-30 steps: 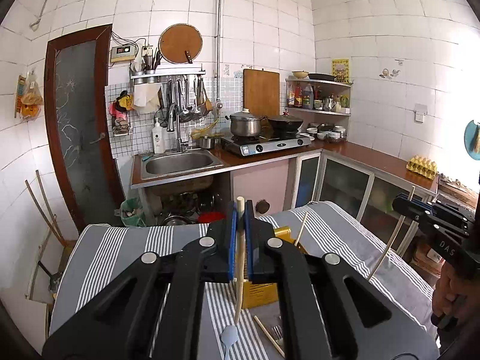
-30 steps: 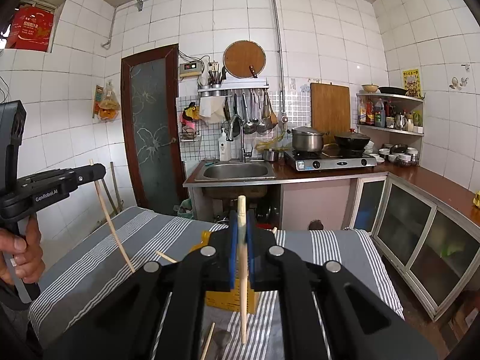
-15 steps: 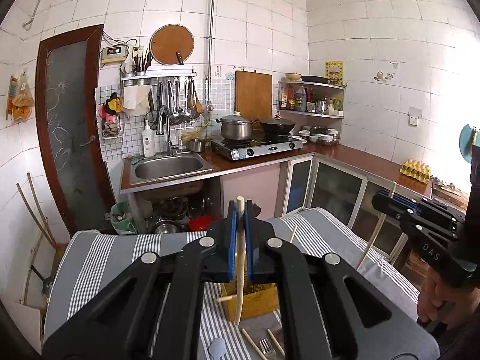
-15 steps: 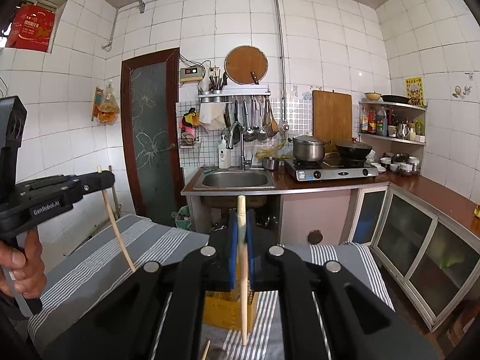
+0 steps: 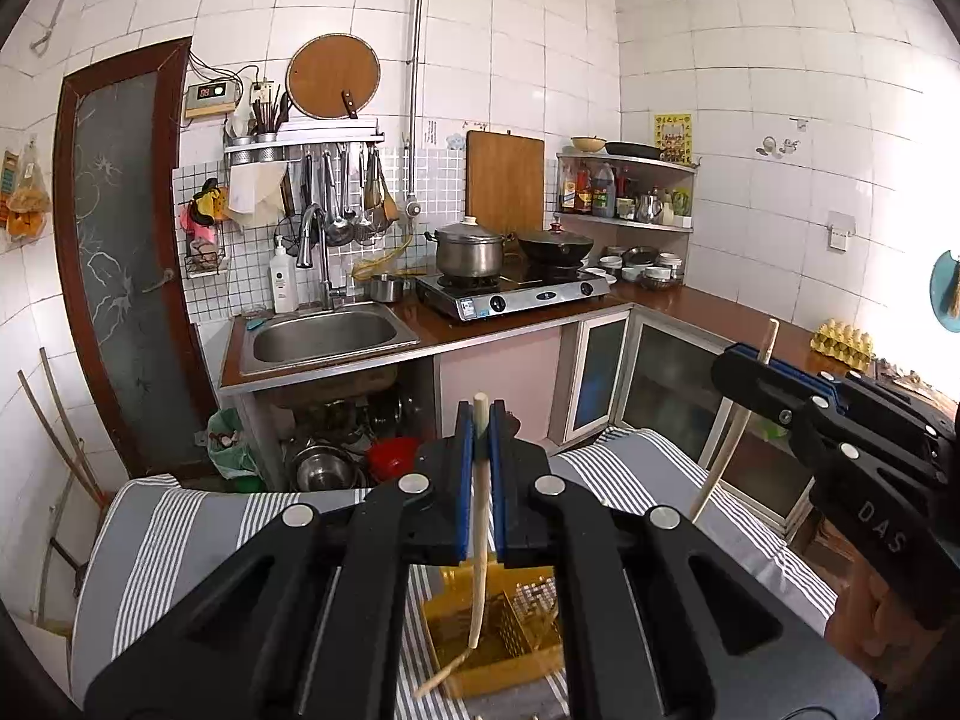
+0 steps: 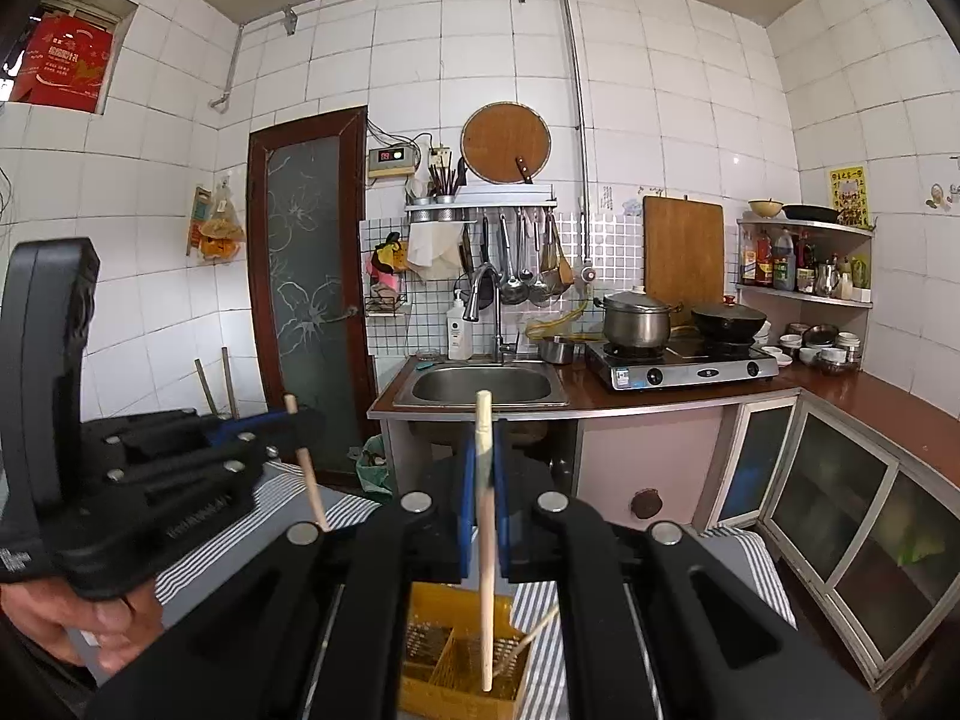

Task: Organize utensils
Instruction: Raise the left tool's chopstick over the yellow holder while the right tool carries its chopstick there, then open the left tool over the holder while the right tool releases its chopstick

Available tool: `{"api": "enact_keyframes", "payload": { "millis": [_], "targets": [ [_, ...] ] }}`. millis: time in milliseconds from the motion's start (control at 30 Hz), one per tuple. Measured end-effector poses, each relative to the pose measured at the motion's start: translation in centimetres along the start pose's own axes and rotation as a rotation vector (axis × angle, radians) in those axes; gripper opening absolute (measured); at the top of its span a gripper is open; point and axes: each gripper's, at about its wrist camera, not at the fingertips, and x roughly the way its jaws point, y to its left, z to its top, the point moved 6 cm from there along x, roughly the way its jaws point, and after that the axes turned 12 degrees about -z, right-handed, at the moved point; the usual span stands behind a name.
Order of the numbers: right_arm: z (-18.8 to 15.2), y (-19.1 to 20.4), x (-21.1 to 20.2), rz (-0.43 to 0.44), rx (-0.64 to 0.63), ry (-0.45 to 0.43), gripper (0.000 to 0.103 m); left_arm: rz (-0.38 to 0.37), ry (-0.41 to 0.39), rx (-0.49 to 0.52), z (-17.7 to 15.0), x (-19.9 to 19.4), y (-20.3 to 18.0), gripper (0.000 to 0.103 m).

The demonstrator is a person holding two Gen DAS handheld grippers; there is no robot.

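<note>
My left gripper is shut on a wooden chopstick that hangs upright, its tip inside the yellow slotted utensil basket on the striped table. My right gripper is shut on another wooden chopstick, its lower end down in the same basket. One more chopstick leans out over the basket's rim. Each gripper shows in the other's view: the right one at the right, the left one at the left.
The table has a grey-and-white striped cloth. Behind it stand a counter with a steel sink, a gas stove with a pot and wok, glass-door cabinets at the right, and a brown door at the left.
Both grippers have moved forward and down over the basket, closer together. The chopstick tips now reach into the basket; before they hung in front of it.
</note>
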Motion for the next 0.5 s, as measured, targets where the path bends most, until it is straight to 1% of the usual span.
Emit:
{"api": "enact_keyframes", "payload": {
  "millis": [133, 400, 467, 500],
  "targets": [
    [-0.7, 0.2, 2.1, 0.012, 0.014, 0.018, 0.006, 0.001, 0.014, -0.025, -0.8, 1.9, 0.9, 0.004],
    [-3.8, 0.4, 6.0, 0.013, 0.031, 0.09, 0.006, 0.014, 0.061, -0.054, -3.1, 4.8, 2.2, 0.004],
    [-4.5, 0.7, 6.7, 0.026, 0.02, 0.12, 0.01, 0.01, 0.087, -0.046, -3.8, 5.4, 2.2, 0.004],
    [-5.0, 0.8, 7.1, 0.023, 0.014, 0.137, 0.015, 0.008, 0.097, -0.041, -4.1, 5.6, 2.2, 0.004]
  ]
}}
